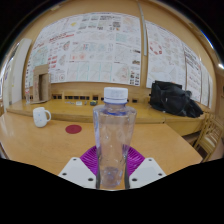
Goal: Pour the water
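Your tool (pixel 112 172) is clamped on the clear water bottle (pixel 113 140), which stands upright between the two fingers, its white cap (pixel 116 95) apparently on, so judge whether that must come off before any water can leave. The white mug (pixel 41 117) sits well apart from you on the wooden tabletop (pixel 150 140), with a red coaster (pixel 73 128) lying near it. Carry the bottle level toward the mug, bring its mouth over the rim first, and only then tip slowly, holding your squeeze firm so it cannot slip.

Hand-held gripper (pixel 113 172) upright, fingers clamped w/ purple pads inward
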The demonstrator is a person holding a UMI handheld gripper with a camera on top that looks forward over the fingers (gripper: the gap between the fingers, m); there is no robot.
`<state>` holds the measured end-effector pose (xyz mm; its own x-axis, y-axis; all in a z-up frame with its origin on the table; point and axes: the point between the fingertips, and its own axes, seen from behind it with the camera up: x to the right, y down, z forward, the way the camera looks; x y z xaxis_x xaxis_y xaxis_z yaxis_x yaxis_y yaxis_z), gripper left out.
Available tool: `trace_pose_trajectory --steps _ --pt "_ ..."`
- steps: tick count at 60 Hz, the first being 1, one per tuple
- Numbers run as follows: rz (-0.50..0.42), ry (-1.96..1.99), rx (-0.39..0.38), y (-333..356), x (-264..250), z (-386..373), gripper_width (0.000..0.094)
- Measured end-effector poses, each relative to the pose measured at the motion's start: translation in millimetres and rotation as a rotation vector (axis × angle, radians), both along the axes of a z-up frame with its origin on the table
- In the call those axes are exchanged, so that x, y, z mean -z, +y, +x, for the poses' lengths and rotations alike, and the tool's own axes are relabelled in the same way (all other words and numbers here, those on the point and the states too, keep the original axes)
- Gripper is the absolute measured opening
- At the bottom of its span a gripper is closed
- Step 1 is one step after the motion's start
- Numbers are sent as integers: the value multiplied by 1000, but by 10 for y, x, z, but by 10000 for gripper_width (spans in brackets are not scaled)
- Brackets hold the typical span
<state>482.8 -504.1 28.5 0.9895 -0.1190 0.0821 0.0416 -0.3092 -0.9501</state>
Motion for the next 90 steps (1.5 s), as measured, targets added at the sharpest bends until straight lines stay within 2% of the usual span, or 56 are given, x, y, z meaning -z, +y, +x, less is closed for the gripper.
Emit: trace_pose_trajectory --steps 9,16,27,38,45,52,58,67,71,80,86,90 --pt "-6 -49 33 -18 -191 20 317" --pt "-3 -141 99 87 -516 23 317" --pt "27 -441 213 446 -1538 -42 318" --pt "39 -906 248 1140 -2599 -531 319" --pt "46 -1239 187 1657 -2959 -1138 319" --pt "12 -1594 63 2156 -2880 -1883 319" --pt "7 -1892 -93 2500 -2551 -2464 318" --pt "-127 -2190 -285 2813 -1791 -2817 318" --pt "-113 -2287 -362 2886 -1543 -2933 317" --pt "-194 -2286 -386 2965 -1336 -3029 316" --pt "-182 -2246 -396 2948 -1310 -3014 316" --pt "-142 -2184 -394 2906 -1394 -3048 318"
